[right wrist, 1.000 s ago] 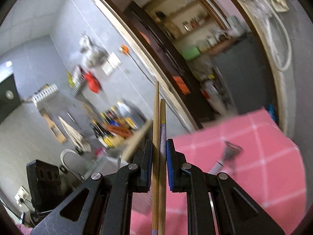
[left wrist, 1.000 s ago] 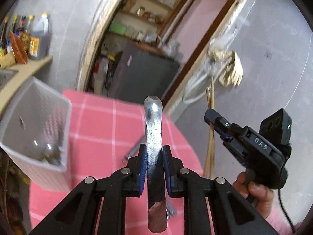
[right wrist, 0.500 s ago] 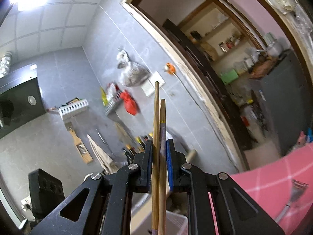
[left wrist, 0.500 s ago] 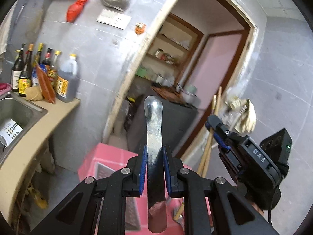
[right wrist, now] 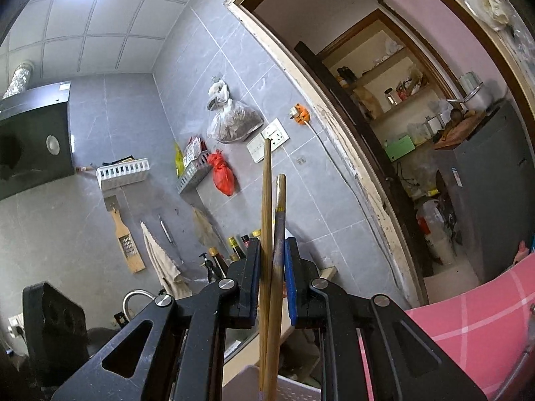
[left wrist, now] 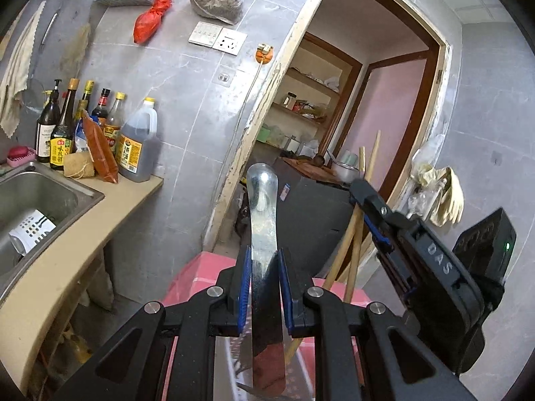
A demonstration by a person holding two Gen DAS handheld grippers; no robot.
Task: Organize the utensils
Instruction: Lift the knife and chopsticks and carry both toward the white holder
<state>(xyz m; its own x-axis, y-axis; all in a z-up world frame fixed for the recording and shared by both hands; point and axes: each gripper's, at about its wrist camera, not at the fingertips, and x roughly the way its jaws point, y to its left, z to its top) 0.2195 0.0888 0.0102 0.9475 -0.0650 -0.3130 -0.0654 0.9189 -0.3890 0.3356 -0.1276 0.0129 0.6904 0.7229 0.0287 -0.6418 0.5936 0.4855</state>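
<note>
My left gripper (left wrist: 262,285) is shut on a flat steel utensil handle (left wrist: 264,220) that stands upright between the blue pads, its lower end over a white slotted basket seen between the fingers. My right gripper (right wrist: 271,279) is shut on a pair of wooden chopsticks (right wrist: 271,234), also upright, their lower ends over the white slotted basket (right wrist: 294,386). In the left wrist view the right gripper (left wrist: 378,220) is to the right, with the chopsticks (left wrist: 357,234) angled down towards the basket.
The pink checked tablecloth (right wrist: 468,317) lies below. A counter with a steel sink (left wrist: 30,200) and several sauce bottles (left wrist: 100,133) is at the left. A doorway (left wrist: 334,117) to a pantry is ahead. A metal utensil (right wrist: 528,344) lies at the cloth's right.
Both grippers have tilted upward, so the views swing from the table to the wall and doorway. The chopsticks have spread slightly at their tips. Both holds are unchanged.
</note>
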